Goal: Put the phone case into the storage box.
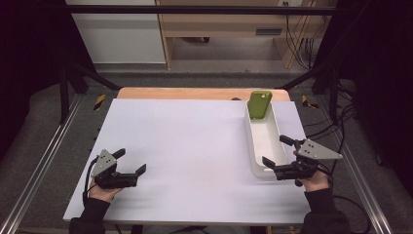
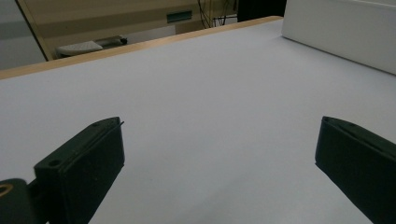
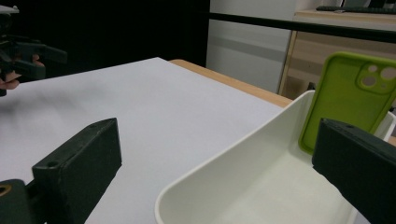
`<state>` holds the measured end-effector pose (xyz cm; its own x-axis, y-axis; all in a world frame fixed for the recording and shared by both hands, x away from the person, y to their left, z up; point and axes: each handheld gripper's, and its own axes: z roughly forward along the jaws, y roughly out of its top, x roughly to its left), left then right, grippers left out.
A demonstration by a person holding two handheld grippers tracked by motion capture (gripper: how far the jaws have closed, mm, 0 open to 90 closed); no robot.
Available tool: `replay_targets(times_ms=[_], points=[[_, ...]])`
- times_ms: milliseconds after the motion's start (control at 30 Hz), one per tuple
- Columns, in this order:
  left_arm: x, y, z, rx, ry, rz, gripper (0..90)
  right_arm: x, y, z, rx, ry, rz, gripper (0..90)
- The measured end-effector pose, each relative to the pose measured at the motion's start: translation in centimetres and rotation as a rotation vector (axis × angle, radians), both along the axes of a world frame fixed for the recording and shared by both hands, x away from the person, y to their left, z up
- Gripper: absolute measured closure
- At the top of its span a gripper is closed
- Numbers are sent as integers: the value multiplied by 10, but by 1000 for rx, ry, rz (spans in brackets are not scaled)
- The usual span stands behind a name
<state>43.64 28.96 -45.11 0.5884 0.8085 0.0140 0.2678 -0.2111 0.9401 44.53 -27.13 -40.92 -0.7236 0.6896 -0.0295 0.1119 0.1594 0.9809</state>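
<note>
A green phone case (image 1: pixel 259 104) leans upright against the far end of a long white tray (image 1: pixel 265 141) on the right of the white table (image 1: pixel 195 141). My right gripper (image 1: pixel 275 150) is open at the tray's near end, its jaws on either side of the near left corner. In the right gripper view the tray's rim (image 3: pixel 224 158) curves between the wide-apart jaws of the right gripper (image 3: pixel 218 140), and the phone case (image 3: pixel 345 93) stands beyond. My left gripper (image 1: pixel 130 161) is open at the front left, low over bare table. Nothing lies between the jaws of the left gripper (image 2: pixel 219 140).
The tray's white side wall (image 2: pixel 341 32) shows in the left gripper view at the upper right. A wooden strip (image 1: pixel 195 93) runs along the table's far edge. Black frame posts (image 1: pixel 65 87) and cables (image 1: pixel 341 122) flank the table. A person's hand and the left gripper (image 3: pixel 28 53) appear far left.
</note>
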Motion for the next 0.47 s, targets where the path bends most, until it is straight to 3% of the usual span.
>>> replay_targets(times_ms=[467], points=[[-1,-1,1,5,-4,-4,8,-10,-15,-18,-36,15,-24,12]])
